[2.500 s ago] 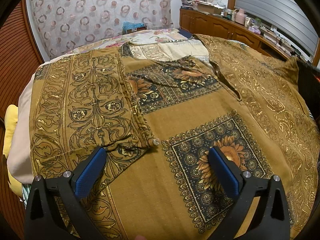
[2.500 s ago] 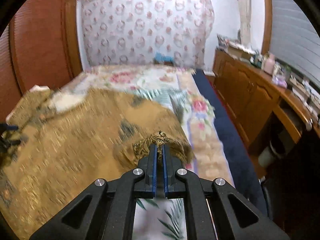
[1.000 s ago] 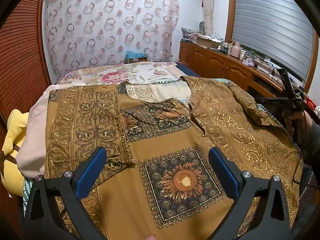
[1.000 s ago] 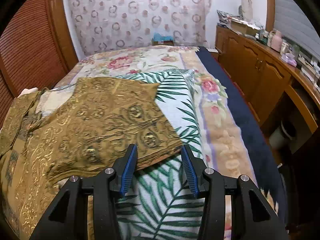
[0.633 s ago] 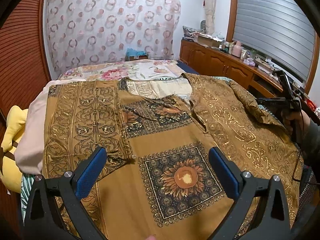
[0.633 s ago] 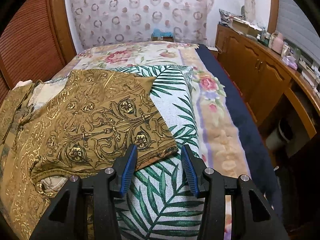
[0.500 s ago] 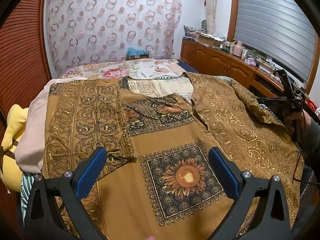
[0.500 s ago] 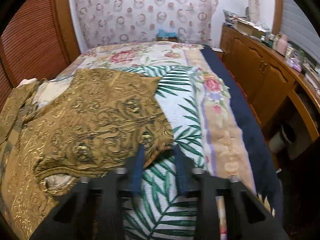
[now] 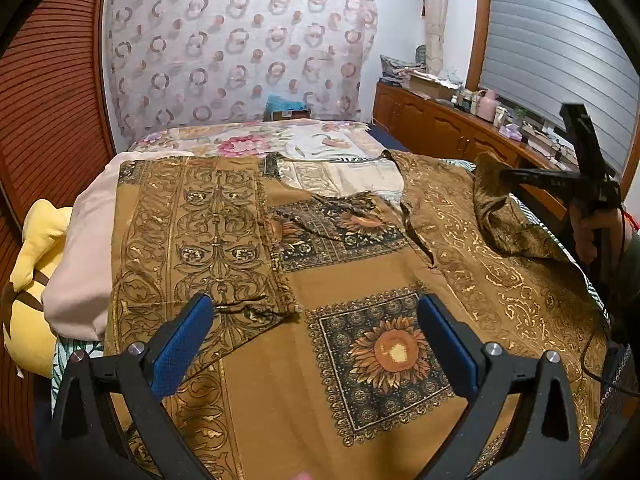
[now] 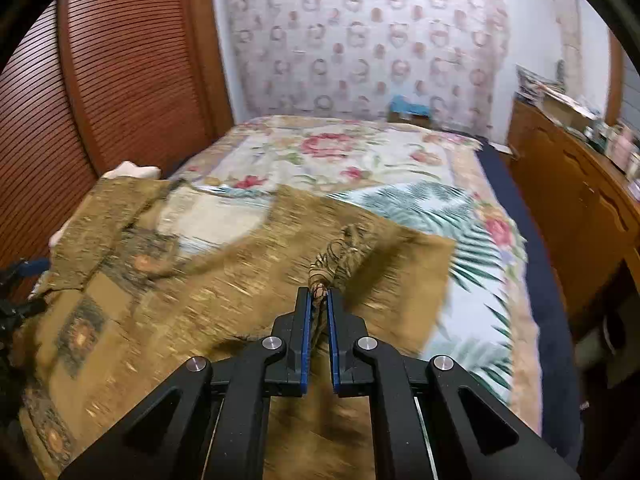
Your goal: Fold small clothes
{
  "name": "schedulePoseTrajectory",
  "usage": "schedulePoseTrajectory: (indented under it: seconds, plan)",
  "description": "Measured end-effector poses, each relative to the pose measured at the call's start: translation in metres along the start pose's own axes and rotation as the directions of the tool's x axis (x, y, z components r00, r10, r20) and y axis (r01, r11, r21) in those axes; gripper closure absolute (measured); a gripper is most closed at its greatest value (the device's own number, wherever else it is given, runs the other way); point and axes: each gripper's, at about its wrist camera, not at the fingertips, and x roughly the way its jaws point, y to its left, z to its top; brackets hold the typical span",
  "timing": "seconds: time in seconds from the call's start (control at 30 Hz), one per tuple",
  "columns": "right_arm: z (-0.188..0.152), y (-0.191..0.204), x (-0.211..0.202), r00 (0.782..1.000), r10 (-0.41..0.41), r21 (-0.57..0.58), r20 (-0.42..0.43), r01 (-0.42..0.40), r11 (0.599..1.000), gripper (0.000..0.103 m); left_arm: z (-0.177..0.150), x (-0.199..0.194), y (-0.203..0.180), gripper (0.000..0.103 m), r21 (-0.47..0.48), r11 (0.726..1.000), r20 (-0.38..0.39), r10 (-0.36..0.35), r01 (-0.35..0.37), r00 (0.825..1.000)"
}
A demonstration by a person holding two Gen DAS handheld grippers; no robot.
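Observation:
A brown and gold patterned shirt [image 9: 352,264] lies spread on the bed, its left sleeve folded over the body. My left gripper [image 9: 314,308] is open above the shirt's lower front, nothing between its blue pads. My right gripper [image 10: 319,294] is closing tight on the edge of the right sleeve [image 10: 340,256], with bunched fabric pinched between the pads. In the left wrist view the right gripper [image 9: 508,174] holds that sleeve [image 9: 504,216] lifted off the bed at the right, a person's hand [image 9: 592,232] on its handle.
A floral bed cover [image 9: 256,144] and a palm-leaf sheet [image 10: 460,216] lie under the shirt. A yellow cushion [image 9: 32,248] and pink cloth [image 9: 80,264] sit at the left edge. A wooden cabinet [image 9: 440,128] runs along the right, a slatted wardrobe [image 10: 120,80] along the left.
The right gripper closed on the right sleeve's edge and lifted it up and toward the shirt's middle. The left gripper stayed open and almost still.

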Motion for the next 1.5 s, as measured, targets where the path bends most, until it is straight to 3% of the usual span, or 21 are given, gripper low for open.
schedulePoseTrajectory:
  seconds: [0.23, 0.53, 0.7, 0.83, 0.93, 1.0, 1.13, 1.27, 1.5]
  plan:
    - [0.016, 0.022, 0.018, 0.999, 0.042, -0.042, -0.012, -0.043, 0.998, 0.096, -0.001, -0.002, 0.006, 0.001, -0.007, 1.0, 0.003, 0.01, -0.009, 1.0]
    - [0.011, 0.004, 0.046, 0.992, -0.042, -0.058, -0.116, 0.036, 0.998, 0.067, 0.001, -0.001, 0.015, 0.001, -0.022, 1.0, 0.0, 0.018, -0.018, 1.0]
    - [-0.001, -0.012, 0.069, 0.978, -0.076, -0.035, -0.193, 0.071, 0.997, 0.065, 0.002, 0.003, 0.017, 0.001, -0.016, 0.999, -0.006, 0.029, -0.029, 1.0]
    - [0.0, -0.012, 0.07, 0.983, -0.067, -0.034, -0.171, 0.062, 0.997, 0.064, 0.006, 0.006, 0.018, 0.001, -0.011, 0.999, -0.009, 0.043, -0.043, 0.999]
    - [-0.006, -0.008, 0.07, 0.988, -0.055, -0.052, -0.147, 0.048, 0.997, 0.051, 0.008, 0.007, 0.02, 0.001, -0.005, 0.999, -0.009, 0.051, -0.051, 0.999]
    - [-0.009, -0.003, 0.07, 0.988, -0.08, -0.071, -0.135, 0.071, 0.995, 0.049, 0.01, 0.007, 0.02, 0.001, 0.001, 0.998, -0.007, 0.056, -0.056, 0.998]
    - [-0.015, -0.008, 0.068, 0.985, -0.098, -0.039, -0.143, 0.094, 0.995, 0.041, 0.013, 0.009, 0.023, 0.001, 0.006, 0.998, -0.009, 0.065, -0.065, 0.998]
    - [-0.015, -0.013, 0.069, 0.978, -0.136, -0.002, -0.159, 0.138, 0.99, 0.027, 0.016, 0.011, 0.028, 0.001, 0.004, 0.997, -0.012, 0.074, -0.073, 0.997]
    - [-0.023, -0.01, 0.063, 0.982, -0.145, -0.013, -0.124, 0.145, 0.989, 0.026, 0.027, 0.017, 0.045, 0.001, 0.005, 0.994, -0.016, 0.111, -0.111, 0.994]
